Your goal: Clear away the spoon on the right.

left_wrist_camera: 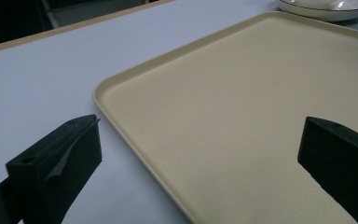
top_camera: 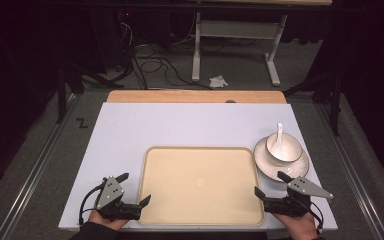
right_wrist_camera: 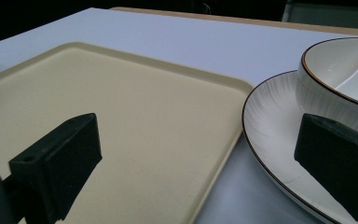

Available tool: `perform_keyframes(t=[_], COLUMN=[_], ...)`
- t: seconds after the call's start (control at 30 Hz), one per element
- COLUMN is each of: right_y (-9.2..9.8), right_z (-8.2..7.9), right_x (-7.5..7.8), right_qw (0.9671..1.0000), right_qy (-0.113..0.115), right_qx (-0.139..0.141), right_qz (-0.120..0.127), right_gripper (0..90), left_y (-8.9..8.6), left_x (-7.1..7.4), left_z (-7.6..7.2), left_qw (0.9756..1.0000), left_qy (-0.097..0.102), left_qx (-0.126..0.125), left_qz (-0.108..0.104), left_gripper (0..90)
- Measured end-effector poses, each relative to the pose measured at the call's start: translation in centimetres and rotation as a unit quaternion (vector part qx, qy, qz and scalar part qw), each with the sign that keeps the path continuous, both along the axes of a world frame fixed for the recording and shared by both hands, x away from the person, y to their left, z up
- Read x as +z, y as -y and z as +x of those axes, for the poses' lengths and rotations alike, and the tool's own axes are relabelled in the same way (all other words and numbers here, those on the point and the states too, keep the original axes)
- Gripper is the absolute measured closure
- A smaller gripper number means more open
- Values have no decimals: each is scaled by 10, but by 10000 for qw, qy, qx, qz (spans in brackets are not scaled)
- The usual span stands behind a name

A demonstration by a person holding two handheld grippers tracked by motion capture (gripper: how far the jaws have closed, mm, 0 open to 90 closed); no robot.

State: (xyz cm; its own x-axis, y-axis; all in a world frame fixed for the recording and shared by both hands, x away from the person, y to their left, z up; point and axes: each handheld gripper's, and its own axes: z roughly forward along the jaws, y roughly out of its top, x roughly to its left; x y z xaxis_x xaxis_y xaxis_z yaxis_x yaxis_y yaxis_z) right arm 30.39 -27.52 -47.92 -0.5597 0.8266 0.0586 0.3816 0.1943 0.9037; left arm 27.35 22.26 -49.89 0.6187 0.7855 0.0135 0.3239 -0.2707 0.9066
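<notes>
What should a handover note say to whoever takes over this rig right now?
Left claw: open, holding nothing, at the tray's near left corner.
Right claw: open, holding nothing, at the near right, between tray and plate.
Things: bowl sits on the plate, right of the tray, spoon standing in it.
Done: nothing on the tray.
Left: probably moving the plate, bowl and spoon onto the tray.

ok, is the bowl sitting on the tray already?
No, the bowl sits on the plate to the right of the tray.
</notes>
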Motion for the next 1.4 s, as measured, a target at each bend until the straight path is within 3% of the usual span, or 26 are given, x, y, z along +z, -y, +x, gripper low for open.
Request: perform_keyframes(t=[0.87,1.4], right_y=[4,28], right_z=[2,5], right_x=[-3,-3], right_qw=[10000,9993], right_qy=[-72,-109], right_qx=[1,-326], right_qz=[17,149], right_gripper=[17,33], left_y=[0,0], left_x=[-1,-1], left_z=[0,0], left_qw=[10000,10000], left_qy=[-28,-36], left_qx=[-14,-9], left_qz=[13,11], left_gripper=[2,1])
